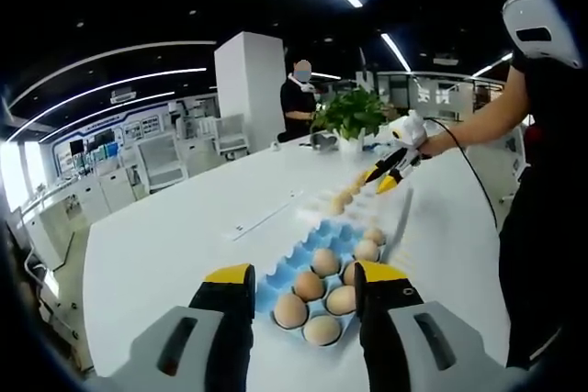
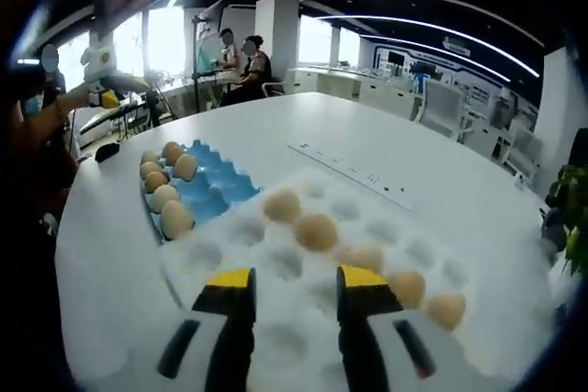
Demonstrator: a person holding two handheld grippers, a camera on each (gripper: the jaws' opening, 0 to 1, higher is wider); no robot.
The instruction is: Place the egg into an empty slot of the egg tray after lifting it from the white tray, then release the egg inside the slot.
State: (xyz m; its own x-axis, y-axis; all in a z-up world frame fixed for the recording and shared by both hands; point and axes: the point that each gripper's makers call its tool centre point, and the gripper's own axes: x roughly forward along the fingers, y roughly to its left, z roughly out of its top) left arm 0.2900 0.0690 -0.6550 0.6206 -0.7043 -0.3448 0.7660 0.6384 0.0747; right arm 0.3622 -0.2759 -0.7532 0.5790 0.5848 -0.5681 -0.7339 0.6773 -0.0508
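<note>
Right gripper (image 2: 292,293) jaws held apart, empty, poised over white tray (image 2: 276,337); nearest egg (image 2: 316,231) seen just ahead, slightly right of gap. Left gripper (image 1: 303,284) jaws apart, empty, parked over blue egg tray (image 1: 276,277). Right gripper judged nearer for pick.

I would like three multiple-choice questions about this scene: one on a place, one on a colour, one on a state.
1. Where do the right tongs hover?
A. over the white tray
B. over the blue tray
C. over the plant

2. What colour are the tips of the tongs?
A. red
B. yellow
C. green

3. What state are the left tongs in?
A. shut on an egg
B. open, empty
C. shut, empty

Answers: 1 A, white slots lie under the tips; 2 B, both views show yellow tips; 3 B, a gap lies between the tips, nothing held.
</note>
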